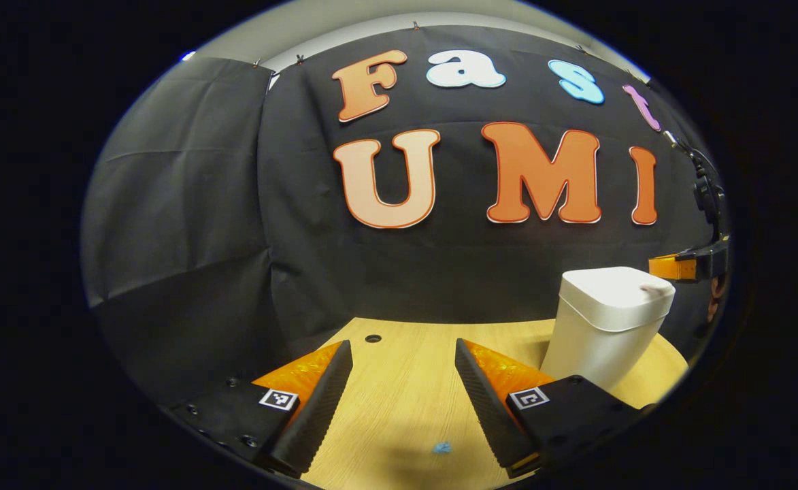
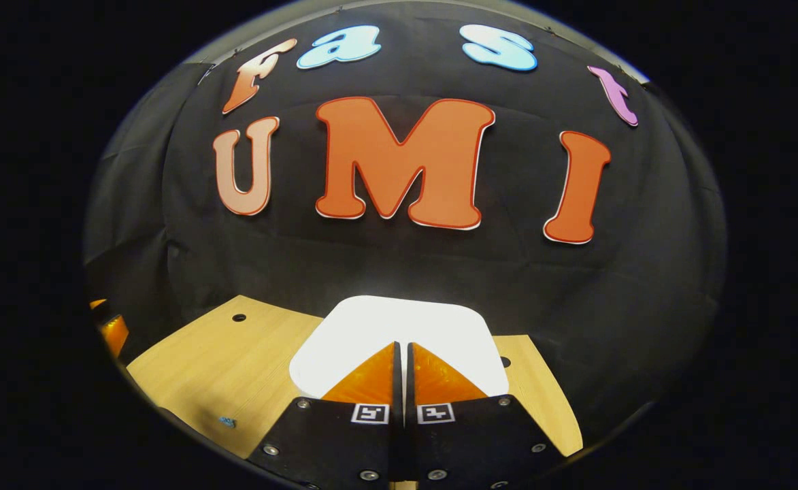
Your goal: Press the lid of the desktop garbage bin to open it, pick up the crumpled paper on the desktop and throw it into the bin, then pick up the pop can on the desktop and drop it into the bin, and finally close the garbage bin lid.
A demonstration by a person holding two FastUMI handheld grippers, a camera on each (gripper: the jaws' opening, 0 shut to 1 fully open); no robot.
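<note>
On the desk [image 1: 399, 381], the bin [image 1: 603, 327] is the biggest thing I've got: white, upright, lid [image 2: 399, 327] down flat on top. In the left gripper view it stands fwd and to the right of my left gripper [image 1: 404, 388]; that one's fingers are spread wide w/ nothing between them, just bare wood. In the right gripper view the lid sits directly under and ahead of my right gripper [image 2: 402, 371], fingers pressed together to a hairline gap, tips over the near half of the lid, pinching nothing. Can't tell if the tips actually touch the lid or hover just above. From the left gripper view I also catch the right gripper's far end near the bin's top right edge, so the right one is clearly the nearer to the lid.

No paper or can where I'm looking; only a tiny blue scrap [image 1: 442, 448] on the wood btw the left fingers.

Judgement: lid shut + closed tips over it fits either the opening press or the lid having been closed w/ rubbish inside. Contents hidden, so I can't pick.
</note>
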